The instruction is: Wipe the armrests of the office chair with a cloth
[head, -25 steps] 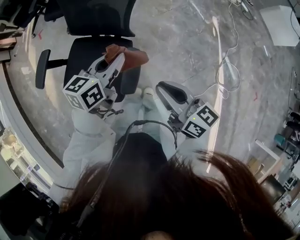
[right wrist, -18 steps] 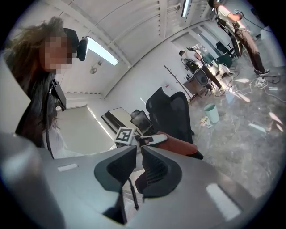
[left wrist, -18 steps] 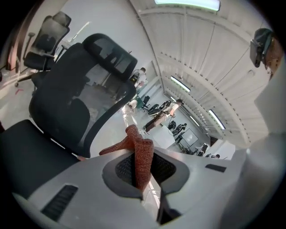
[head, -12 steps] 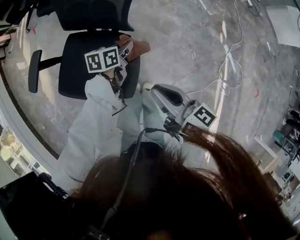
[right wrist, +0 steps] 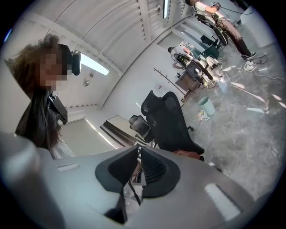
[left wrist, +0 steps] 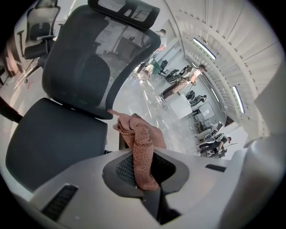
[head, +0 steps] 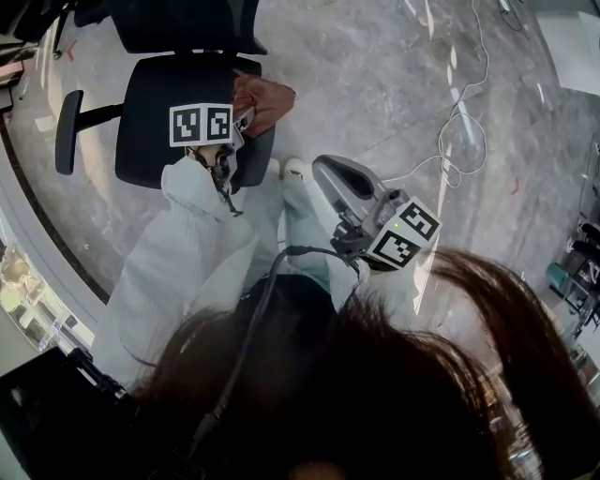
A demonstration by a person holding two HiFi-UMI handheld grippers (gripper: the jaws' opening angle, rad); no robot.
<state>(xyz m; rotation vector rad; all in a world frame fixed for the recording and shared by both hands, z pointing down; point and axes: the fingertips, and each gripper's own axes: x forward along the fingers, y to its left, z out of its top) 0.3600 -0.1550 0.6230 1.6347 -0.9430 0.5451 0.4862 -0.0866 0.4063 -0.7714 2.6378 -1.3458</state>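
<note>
The left gripper's (left wrist: 144,179) fingers (left wrist: 121,169), dark ribbed pads set in smooth grey shells, are clenched on a coarse knitted rust-brown cloth (left wrist: 142,152). The cloth rises from the pinch in a rumpled fold toward 12 o'clock. In the head view it bunches at 1 o'clock of this gripper's black-and-white marker cube (head: 202,124), over the right edge of the office chair (head: 164,122); whether it presses on the armrest there I cannot tell. The chair has a padded black seat, a curved mesh backrest (left wrist: 89,67) and a slotted headrest (left wrist: 125,11). Its other armrest (head: 64,131), a rounded black bar, lies at 9 o'clock of the seat. The right gripper (right wrist: 135,167) hangs at 4 o'clock of the left, fingers (right wrist: 154,170) drawn together on nothing, above glossy grey marbled floor (head: 375,75).
</note>
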